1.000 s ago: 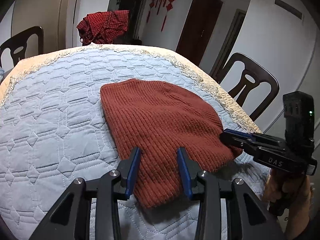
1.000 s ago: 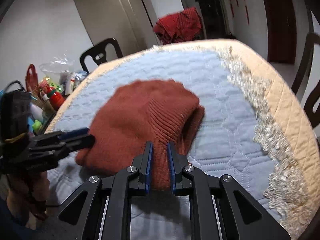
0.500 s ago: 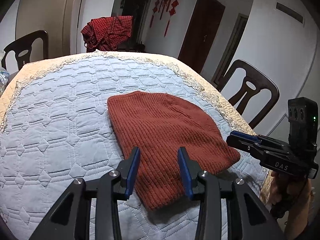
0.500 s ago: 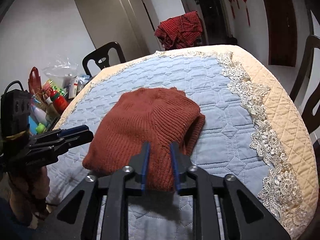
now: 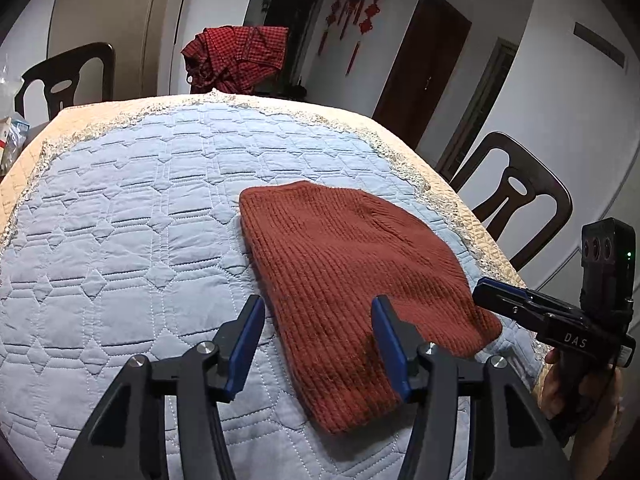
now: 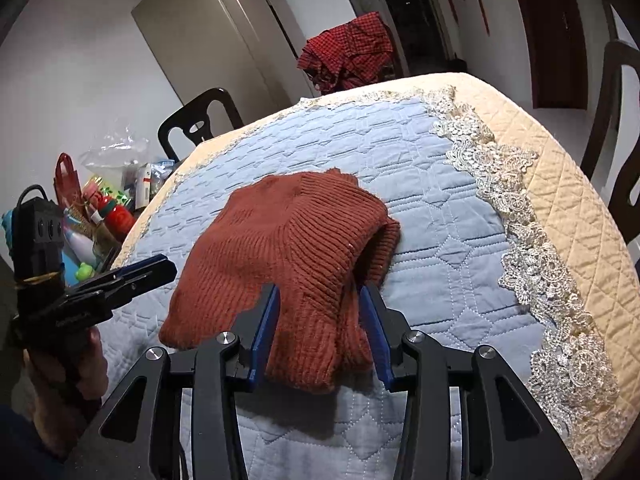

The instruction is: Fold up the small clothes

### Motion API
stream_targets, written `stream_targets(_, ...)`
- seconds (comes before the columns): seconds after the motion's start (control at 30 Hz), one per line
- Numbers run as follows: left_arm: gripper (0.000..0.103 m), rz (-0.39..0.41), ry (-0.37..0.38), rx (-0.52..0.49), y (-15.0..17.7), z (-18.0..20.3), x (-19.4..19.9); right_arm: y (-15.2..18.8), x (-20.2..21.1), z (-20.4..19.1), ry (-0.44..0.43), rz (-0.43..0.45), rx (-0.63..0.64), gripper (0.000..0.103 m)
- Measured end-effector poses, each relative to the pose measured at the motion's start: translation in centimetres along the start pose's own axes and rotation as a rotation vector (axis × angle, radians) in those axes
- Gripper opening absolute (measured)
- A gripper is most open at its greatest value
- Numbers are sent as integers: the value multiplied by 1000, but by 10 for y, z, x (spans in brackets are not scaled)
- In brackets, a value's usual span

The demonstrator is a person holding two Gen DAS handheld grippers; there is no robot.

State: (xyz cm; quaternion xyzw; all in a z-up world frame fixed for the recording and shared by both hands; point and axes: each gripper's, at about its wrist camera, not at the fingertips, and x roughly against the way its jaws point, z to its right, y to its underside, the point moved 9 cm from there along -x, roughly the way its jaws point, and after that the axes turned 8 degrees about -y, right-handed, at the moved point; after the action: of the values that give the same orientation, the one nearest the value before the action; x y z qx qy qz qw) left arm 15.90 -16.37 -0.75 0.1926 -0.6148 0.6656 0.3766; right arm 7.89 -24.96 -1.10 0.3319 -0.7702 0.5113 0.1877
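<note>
Nearest, the left tongs (image 5: 318,320) are seen with jaws parted, just widened, over the near edge of the rust knitted garment (image 5: 352,280), nothing pressed between the pads. The right tongs (image 6: 320,320) have likewise just been opened; a fold of the garment lies between the blue pads, but no grip is shown. The garment is laid folded on the blue quilted cover of the tabletop (image 5: 120,240). Beyond the far edge, a red checked cloth (image 5: 236,58) is draped over a chair.
</note>
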Motion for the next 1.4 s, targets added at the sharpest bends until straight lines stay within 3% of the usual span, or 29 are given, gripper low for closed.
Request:
stream_targets(0.3, 60, -47, 63, 55, 5, -3, -21, -4, -14, 11, -39, -18, -57, 43)
stream_targets(0.43, 65, -76, 99, 88, 11, -6, -32, 2, -26, 23, -50, -58, -115, 54)
stream_targets(0.53, 68, -92, 119, 104, 14, -6, -38, 4, -29, 26, -86, -62, -141, 55)
stream_targets(0.97, 68, -100, 131, 69, 13, 3, -47, -6, -38, 33, -180, -71, -209, 54)
stream_targets(1.17, 67, -107, 135, 79, 14, 3, -46, 1, -35, 31, -224, -82, -230, 47)
stream_targets(1.4, 60, -103, 80, 21, 8, 12, -50, -4, -43, 32, -224, -86, -229, 41)
